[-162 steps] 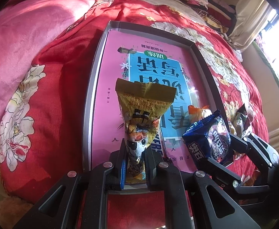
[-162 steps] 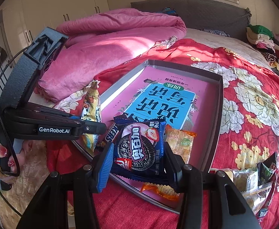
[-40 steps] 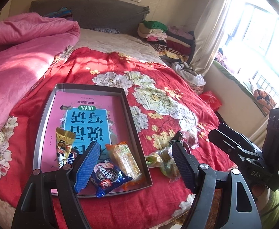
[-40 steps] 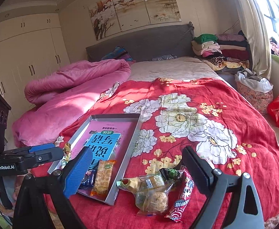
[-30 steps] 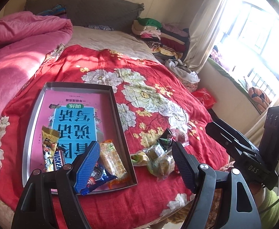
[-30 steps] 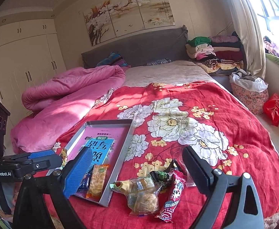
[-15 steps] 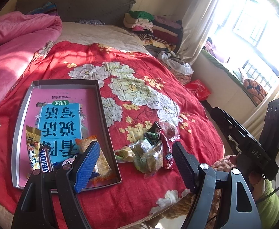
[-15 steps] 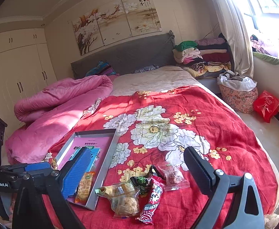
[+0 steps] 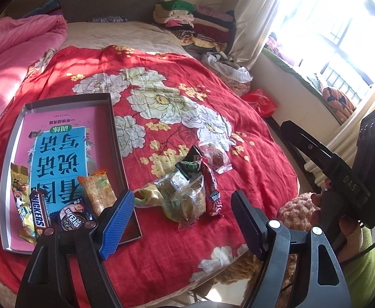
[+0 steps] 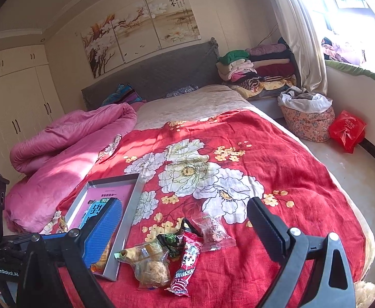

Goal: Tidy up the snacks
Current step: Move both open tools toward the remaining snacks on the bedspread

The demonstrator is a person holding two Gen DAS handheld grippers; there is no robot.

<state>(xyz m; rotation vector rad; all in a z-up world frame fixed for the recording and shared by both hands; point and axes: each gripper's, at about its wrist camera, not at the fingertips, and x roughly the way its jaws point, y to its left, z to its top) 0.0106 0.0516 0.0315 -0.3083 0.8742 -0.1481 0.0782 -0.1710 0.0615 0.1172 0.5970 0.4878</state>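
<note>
We held the left gripper [image 9: 182, 220] and right gripper [image 10: 184, 228] wide apart and empty above the loose snacks [image 9: 187, 192], which lay just beside the tray [image 9: 115, 128] on the bedspread [image 9: 187, 97].

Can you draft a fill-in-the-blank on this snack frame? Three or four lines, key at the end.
1. The Snickers bar lies inside the ____.
2. The red long packet lies on the ____ bedspread, outside the tray.
3. The left gripper has its jaws ____, with nothing between them.
4. The orange packet in the tray lies nearest its ____ wall in the left wrist view.

Missing words: tray; red; open; right
</note>
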